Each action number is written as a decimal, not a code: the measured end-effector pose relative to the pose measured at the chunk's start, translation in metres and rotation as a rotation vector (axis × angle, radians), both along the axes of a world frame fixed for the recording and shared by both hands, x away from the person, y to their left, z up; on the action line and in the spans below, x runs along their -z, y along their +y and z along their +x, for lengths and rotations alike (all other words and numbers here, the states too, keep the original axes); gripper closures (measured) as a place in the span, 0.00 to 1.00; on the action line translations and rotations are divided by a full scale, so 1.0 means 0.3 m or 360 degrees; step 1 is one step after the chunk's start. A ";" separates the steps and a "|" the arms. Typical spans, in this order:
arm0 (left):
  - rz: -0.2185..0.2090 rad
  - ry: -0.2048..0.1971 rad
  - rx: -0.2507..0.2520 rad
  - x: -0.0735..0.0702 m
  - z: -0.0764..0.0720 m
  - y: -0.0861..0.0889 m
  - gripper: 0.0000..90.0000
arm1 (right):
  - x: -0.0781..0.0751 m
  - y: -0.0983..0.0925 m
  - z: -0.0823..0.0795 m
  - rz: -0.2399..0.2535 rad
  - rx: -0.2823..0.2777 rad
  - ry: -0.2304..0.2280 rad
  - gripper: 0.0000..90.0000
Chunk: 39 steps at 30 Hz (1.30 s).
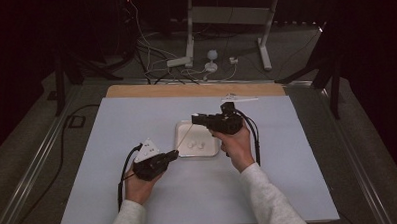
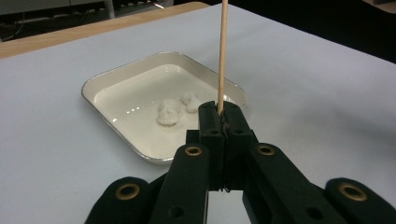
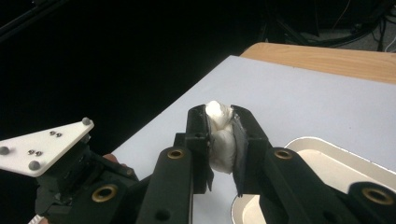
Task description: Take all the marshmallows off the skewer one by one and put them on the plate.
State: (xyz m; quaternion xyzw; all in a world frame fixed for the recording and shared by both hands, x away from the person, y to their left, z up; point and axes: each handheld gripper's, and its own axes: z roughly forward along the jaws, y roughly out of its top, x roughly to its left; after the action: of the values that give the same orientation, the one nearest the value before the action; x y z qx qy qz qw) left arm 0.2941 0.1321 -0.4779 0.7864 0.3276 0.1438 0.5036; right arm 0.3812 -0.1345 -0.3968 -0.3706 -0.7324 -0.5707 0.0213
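A white enamel tray sits mid-table with two soft white lumps in it. Just left of the tray, my left gripper is shut on the lower end of a thin wooden skewer, which slants up toward my right gripper. In the left gripper view the skewer rises straight from the closed jaws, with the tray and the lumps behind. My right gripper hangs over the tray's far-left corner, shut on a squashed white lump.
The tray's rim lies under the right gripper, and the left gripper's three-cornered plate is close at its left. A wooden table edge runs along the back. Cables and a white stand are on the floor beyond.
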 end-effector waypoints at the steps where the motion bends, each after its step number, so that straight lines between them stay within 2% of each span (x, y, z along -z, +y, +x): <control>1: 0.0055 0.0004 -0.0014 0.005 0.000 -0.002 1.00 | -0.002 0.000 0.000 -0.0002 0.0011 -0.0011 0.88; 2: 0.0081 0.0011 -0.0023 0.012 0.000 0.000 1.00 | -0.015 -0.024 0.005 0.0064 0.0063 -0.0017 0.88; 3: 0.0068 0.0029 -0.0033 0.020 0.002 0.008 1.00 | -0.015 -0.024 0.005 0.0064 0.0063 -0.0017 0.88; 4: 0.0034 0.0044 -0.0046 0.024 0.005 0.019 1.00 | -0.027 -0.046 0.011 0.0108 0.0087 -0.0019 0.88; 6: -0.0008 0.0040 -0.0061 0.016 0.008 0.031 1.00 | -0.049 -0.082 0.017 0.0104 0.0103 -0.0030 0.88; 9: -0.0022 0.0036 -0.0075 0.010 0.008 0.035 1.00 | -0.059 -0.111 0.012 0.0057 0.0109 -0.0049 0.88; 13: -0.0033 0.0034 -0.0090 0.008 0.007 0.032 1.00 | -0.034 -0.118 0.010 0.0018 0.0113 -0.0045 0.88; 18: -0.0048 0.0043 -0.0102 0.007 0.009 0.038 1.00 | 0.005 -0.101 0.007 -0.0088 0.0118 -0.0055 0.87; 23: -0.0080 0.0053 -0.0115 0.003 0.010 0.043 1.00 | 0.040 -0.084 -0.002 -0.0235 0.0137 -0.0083 0.87; 33: -0.0108 0.0069 -0.0134 0.002 0.012 0.043 1.00 | 0.119 -0.090 -0.008 -0.0312 0.0161 -0.0036 0.86; 39: -0.0118 0.0078 -0.0135 0.002 0.013 0.040 1.00 | 0.173 -0.086 -0.016 -0.0395 0.0155 -0.0023 0.85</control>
State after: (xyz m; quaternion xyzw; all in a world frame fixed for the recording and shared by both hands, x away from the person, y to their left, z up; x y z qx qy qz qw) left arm 0.2979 0.1440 -0.4784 0.7559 0.3781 0.1334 0.5176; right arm 0.3764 -0.1602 -0.4488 -0.4015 -0.7788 -0.4785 -0.0577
